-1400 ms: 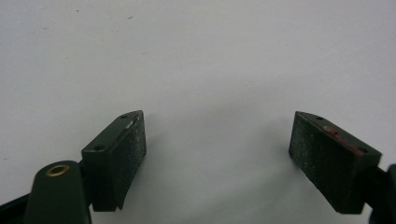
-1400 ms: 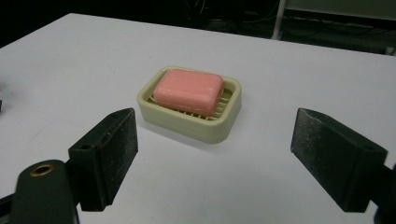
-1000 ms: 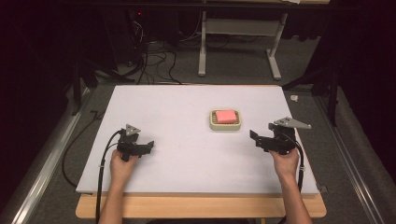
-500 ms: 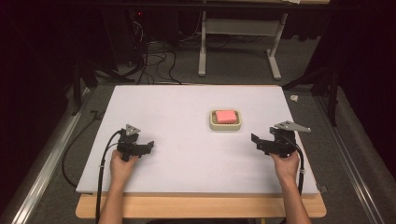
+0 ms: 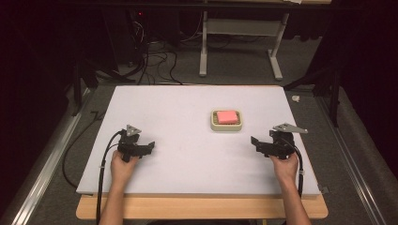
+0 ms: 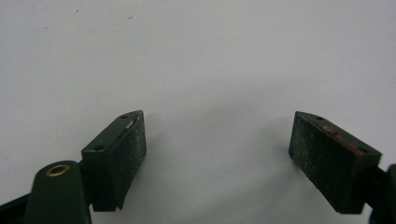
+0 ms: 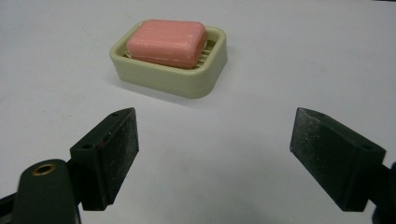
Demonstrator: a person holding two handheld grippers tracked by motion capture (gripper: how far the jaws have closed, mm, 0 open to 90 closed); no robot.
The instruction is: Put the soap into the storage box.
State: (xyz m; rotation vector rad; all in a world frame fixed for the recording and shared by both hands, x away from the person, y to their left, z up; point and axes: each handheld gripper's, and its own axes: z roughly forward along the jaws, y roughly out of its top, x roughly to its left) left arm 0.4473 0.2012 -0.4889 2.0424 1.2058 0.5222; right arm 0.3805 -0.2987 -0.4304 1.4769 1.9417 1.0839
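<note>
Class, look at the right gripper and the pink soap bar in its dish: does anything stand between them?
Nothing visible does. The right gripper has its jaws open and faces the pink soap bar, which lies in the cream soap dish. Bare white table lies between them. The left gripper is far off to the side.

Pink soap (image 7: 166, 43) in cream dish (image 7: 205, 79)
</note>
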